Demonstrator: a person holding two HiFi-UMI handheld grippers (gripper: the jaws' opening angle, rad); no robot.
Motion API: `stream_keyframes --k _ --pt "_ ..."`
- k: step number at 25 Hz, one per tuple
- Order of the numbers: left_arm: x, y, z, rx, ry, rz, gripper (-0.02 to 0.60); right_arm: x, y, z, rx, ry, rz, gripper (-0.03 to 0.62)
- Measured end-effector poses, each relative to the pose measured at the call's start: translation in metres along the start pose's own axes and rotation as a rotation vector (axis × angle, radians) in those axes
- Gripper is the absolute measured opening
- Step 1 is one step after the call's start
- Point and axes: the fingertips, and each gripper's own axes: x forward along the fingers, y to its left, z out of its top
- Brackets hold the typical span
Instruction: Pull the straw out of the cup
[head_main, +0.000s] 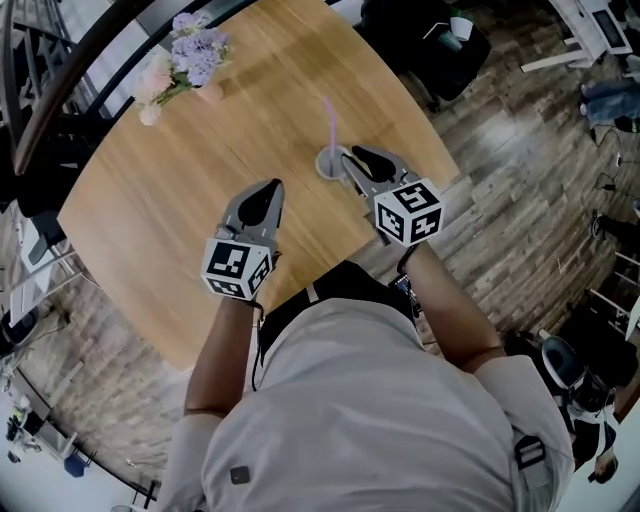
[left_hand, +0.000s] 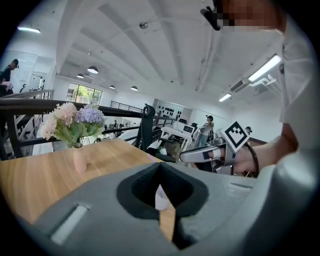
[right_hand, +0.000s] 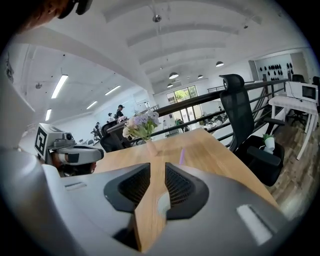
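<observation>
Purple straw (head_main: 329, 122) standing in a small cup (head_main: 328, 163) on a round wooden counter (head_main: 170, 200), with hand-held tongs on either side
The straw rises out of the cup, which sits near the counter's right edge in the head view. The right tongs (head_main: 360, 160) are just beside the cup on its right, with the jaws apart, bare wood showing between them and nothing gripped. The left tongs (head_main: 268, 192) are near the cup to its lower left, clear of it, with the tips closed together and empty. A bunch of pale purple and pink flowers (head_main: 188, 55) stands well apart at the counter's far edge. A black office chair (right_hand: 240, 115) sits beyond the counter
</observation>
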Motion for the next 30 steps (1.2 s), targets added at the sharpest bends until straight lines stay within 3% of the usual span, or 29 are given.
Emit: stream_keyframes --k 6,22,30 --pt "0.029 0.028 -0.012 -0.014 0.029 0.013 0.005 0.038 -0.023 -0.013 0.011 0.066 0.013 0.112" --pt "0.069 0.051 -0.034 -0.081 0.06 0.03 0.005 0.104 -0.051 -0.053 0.05 0.174 0.034 0.114" --pt "0.066 0.056 -0.032 -0.104 0.053 0.045 0.005 0.11 -0.053 -0.053 0.029 0.197 0.036 0.041"
